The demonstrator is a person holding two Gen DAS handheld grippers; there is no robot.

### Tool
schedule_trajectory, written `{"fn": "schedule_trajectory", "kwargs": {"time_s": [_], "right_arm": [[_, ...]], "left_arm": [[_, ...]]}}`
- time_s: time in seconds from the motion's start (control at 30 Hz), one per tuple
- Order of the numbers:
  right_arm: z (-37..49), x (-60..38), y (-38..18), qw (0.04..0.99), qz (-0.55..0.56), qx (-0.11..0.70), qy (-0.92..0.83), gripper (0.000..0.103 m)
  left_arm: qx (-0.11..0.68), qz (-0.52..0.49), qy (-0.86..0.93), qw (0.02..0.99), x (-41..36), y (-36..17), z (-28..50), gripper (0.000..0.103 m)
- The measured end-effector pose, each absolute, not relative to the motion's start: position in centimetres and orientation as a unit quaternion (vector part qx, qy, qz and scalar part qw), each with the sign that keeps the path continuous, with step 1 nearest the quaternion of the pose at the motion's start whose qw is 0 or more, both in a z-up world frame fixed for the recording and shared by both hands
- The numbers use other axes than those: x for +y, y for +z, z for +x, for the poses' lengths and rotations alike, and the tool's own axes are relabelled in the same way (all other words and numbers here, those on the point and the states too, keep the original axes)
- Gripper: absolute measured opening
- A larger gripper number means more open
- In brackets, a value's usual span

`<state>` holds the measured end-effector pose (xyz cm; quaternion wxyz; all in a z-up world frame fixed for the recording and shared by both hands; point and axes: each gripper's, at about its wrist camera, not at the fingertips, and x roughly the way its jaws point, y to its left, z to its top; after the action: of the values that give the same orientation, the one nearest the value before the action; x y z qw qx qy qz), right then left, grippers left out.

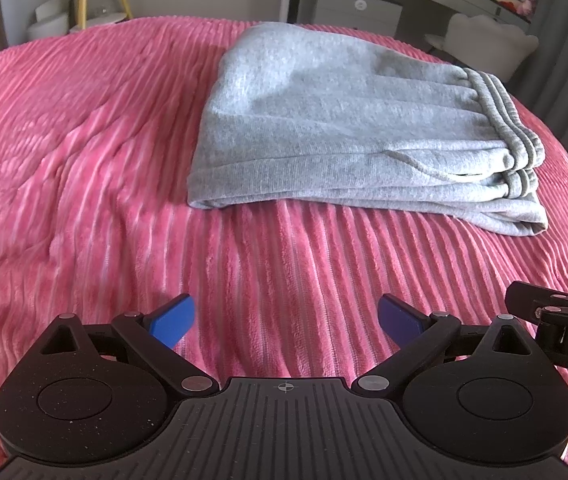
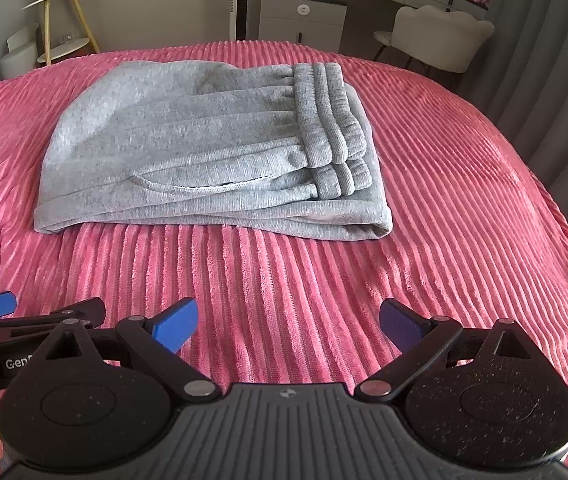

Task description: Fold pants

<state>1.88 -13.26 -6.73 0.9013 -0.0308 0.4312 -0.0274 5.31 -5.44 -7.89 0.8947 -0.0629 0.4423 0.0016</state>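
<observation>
Grey sweatpants (image 1: 324, 136) lie folded into a compact stack on pink ribbed bedspread (image 1: 83, 160), waistband on right side. Left gripper (image 1: 287, 316) & right gripper (image 2: 288, 318): jaws wide, holding nothing, both above the bedspread, well apart from sweatpants, side by side.

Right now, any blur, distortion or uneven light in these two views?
Left wrist: fisheye bows the blanket; slight smear near the left gripper; soft shadow across the pants. Right wrist: same bowing, sharper pants, dark vignette corners, right gripper crisp.
</observation>
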Motion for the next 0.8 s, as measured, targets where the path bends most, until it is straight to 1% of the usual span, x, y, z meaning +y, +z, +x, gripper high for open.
{"fn": "schedule_trajectory", "kwargs": {"time_s": [0.8], "right_arm": [[1.87, -13.18, -6.76, 0.901, -0.031, 0.432, -0.023, 0.097]], "left_arm": [[0.443, -0.063, 0.001, 0.894, -5.38, -7.81, 5.31, 0.101]]}}
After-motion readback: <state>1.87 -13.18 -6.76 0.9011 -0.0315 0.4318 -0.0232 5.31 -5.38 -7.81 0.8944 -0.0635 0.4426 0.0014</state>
